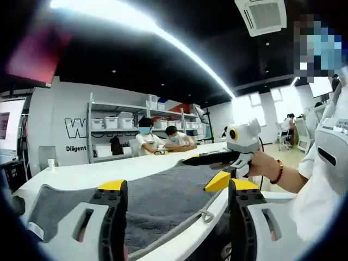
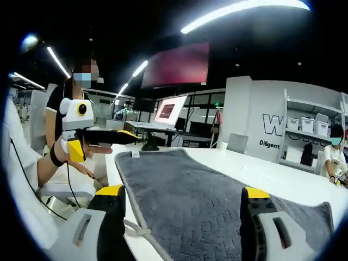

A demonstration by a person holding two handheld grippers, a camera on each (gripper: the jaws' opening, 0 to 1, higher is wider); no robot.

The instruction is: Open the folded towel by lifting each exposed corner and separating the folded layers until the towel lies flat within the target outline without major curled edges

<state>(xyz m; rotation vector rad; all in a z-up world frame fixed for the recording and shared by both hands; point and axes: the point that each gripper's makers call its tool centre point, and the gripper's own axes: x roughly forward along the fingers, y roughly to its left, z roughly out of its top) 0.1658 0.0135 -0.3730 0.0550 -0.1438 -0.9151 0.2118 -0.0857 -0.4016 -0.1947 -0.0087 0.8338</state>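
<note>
Towel (image 1: 163, 204) of grey cloth was seen spread flat on the white surface (image 1: 98, 173), reaching from the left gripper (image 1: 178, 190) toward the right gripper (image 1: 217, 159). Both left jaws were held wide apart above the cloth's near edge, gripping nothing. In the right gripper view, the towel (image 2: 196, 201) lay between that gripper's (image 2: 182, 197) parted, unloaded jaws, and the left gripper (image 2: 117, 136) was held beyond the far corner.

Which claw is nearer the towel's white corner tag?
Left. The left claw is right beside the white tag at its end of the grey towel; the right claw hovers at the opposite end.
</note>
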